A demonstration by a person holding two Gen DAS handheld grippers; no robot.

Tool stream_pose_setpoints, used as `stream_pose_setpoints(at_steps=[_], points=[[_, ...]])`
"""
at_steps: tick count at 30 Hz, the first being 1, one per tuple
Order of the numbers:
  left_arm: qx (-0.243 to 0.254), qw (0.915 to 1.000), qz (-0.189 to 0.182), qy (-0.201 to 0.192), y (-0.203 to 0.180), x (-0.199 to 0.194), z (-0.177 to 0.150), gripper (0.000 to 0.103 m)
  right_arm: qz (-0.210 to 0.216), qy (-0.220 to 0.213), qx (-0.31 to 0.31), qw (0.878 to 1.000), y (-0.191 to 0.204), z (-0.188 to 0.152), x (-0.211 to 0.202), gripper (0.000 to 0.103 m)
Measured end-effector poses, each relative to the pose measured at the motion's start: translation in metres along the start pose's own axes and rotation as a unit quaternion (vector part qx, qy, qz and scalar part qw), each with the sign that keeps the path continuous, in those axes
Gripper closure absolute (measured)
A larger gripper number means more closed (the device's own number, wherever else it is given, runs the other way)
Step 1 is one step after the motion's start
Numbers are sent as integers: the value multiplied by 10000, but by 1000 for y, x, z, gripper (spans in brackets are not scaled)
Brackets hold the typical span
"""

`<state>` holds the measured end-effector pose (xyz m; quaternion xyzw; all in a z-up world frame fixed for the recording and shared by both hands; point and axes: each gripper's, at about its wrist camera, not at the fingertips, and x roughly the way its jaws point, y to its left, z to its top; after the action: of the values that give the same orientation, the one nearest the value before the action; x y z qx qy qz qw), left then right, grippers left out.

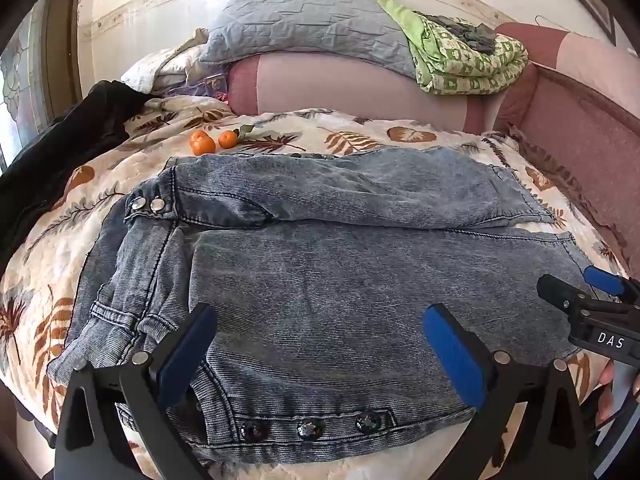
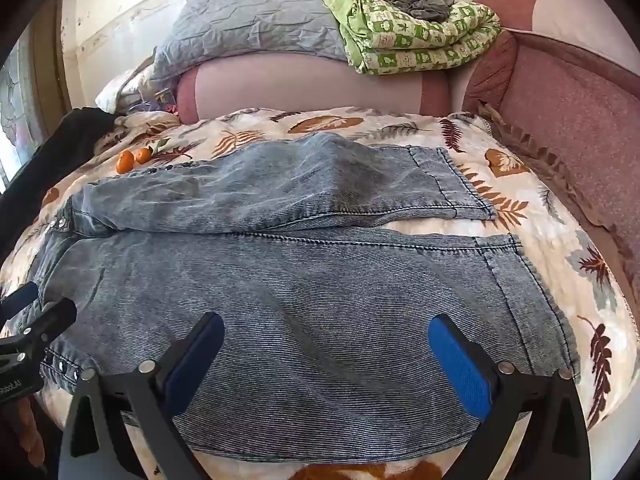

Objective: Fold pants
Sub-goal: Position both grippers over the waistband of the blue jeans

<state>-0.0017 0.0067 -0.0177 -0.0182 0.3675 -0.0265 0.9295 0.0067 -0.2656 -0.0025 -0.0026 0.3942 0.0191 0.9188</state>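
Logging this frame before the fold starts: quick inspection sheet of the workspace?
Surface: bed with leaf-print quilt, rumpled at far left.
Job's things: denim pants spread flat, legs side by side, waistband left, hems right; not yet folded.
Clutter: two oranges beyond the pants; black garment at left edge.
Grippers: left gripper and right gripper both over the near leg, jaws open, holding nothing.
Cables: nothing seen.
Surroundings: pink headboard; grey quilt and green blanket piled on it.

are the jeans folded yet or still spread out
Spread out: the jeans lie flat on the bedspread, both legs side by side, neither one doubled over.
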Motion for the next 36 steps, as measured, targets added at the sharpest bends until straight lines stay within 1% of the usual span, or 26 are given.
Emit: stream_pose_setpoints(at_steps=[17, 22, 25, 27, 29, 30, 33, 36], points=[[11, 10000, -19, 19, 0, 1, -3, 0, -3, 21, -8, 10000, -4, -1, 1, 0], [-2, 10000, -44, 35, 0, 1, -3, 0, 3, -6, -7, 10000, 1, 0, 0, 0], [-77, 9997, -201, 68, 4, -1, -1, 0, 2, -24, -2, 10000, 0, 0, 0, 0], [-238, 9986, -465, 125, 12, -3, 1, 0, 10, -41, 45, 10000, -1, 1, -1, 0], [-506, 9958, -738, 196, 23, -3, 1, 0, 91, -45, 193, 9998, -8, 0, -4, 0], [-629, 9947, -787, 218, 28, -3, 1, 0, 129, -42, 270, 9995, -10, 0, -4, 0], [-784, 9939, -727, 280, 36, -2, 2, 0, 111, -40, 383, 9992, -18, 1, -5, 0], [-770, 9939, -779, 113, 44, -13, 13, 0, 272, 9, 591, 9979, -30, 4, -8, 0]])
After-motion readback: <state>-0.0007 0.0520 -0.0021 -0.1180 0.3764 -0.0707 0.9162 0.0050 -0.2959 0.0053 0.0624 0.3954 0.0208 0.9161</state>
